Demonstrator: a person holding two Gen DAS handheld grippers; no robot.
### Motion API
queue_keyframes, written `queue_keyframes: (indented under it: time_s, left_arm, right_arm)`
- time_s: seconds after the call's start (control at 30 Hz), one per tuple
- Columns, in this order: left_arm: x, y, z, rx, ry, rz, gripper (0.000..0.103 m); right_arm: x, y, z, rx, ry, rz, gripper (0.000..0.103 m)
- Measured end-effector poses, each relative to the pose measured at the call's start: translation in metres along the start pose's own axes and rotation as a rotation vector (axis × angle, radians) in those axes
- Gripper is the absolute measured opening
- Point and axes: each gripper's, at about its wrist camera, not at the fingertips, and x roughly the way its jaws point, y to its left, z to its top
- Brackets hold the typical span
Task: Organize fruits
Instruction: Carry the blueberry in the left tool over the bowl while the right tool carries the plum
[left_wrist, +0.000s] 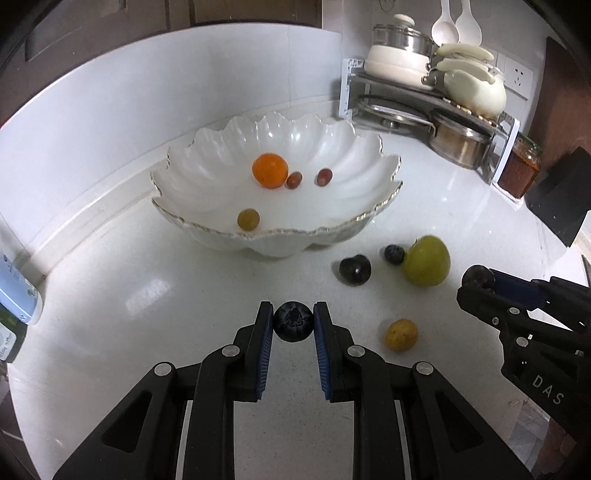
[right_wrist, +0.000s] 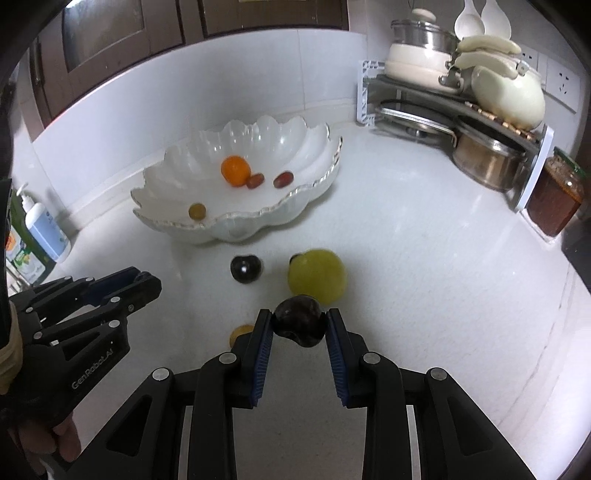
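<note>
My left gripper (left_wrist: 293, 317) is shut on a blueberry (left_wrist: 293, 320), held above the white counter in front of the scalloped white bowl (left_wrist: 207, 147). My right gripper (right_wrist: 300, 320) is shut on a dark plum (right_wrist: 300, 320); it also shows at the right of the left wrist view (left_wrist: 476, 282). The bowl (right_wrist: 317, 173) holds an orange (left_wrist: 270, 170), two red grapes (left_wrist: 294, 180) (left_wrist: 324, 176) and a yellowish-green grape (left_wrist: 248, 219). On the counter lie a dark plum (left_wrist: 355, 269), a blueberry (left_wrist: 394, 254), a green apple (left_wrist: 426, 261) and a small yellow fruit (left_wrist: 402, 335).
A pot rack (left_wrist: 424, 85) with pots, lids and ladles stands at the back right, with a jar of red sauce (left_wrist: 519, 168) beside it. Soap bottles (right_wrist: 44, 229) stand at the left by the wall. A dark box (left_wrist: 561, 192) sits at far right.
</note>
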Motion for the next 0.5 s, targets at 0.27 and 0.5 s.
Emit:
queue_keyframes:
  time_s: [0.27,0.5]
  left_arm:
    - [-0.024,0.004,0.018,-0.011,-0.047,0.013,0.023]
    - [-0.038,0.010,0.036,-0.017,-0.088,0.023,0.023]
  right_arm:
    - [-0.019,0.002,0.020,-0.005,-0.053,-0.009,0.031]
    - [-0.030,0.007,0.041,-0.020,-0.091,-0.021,0.031]
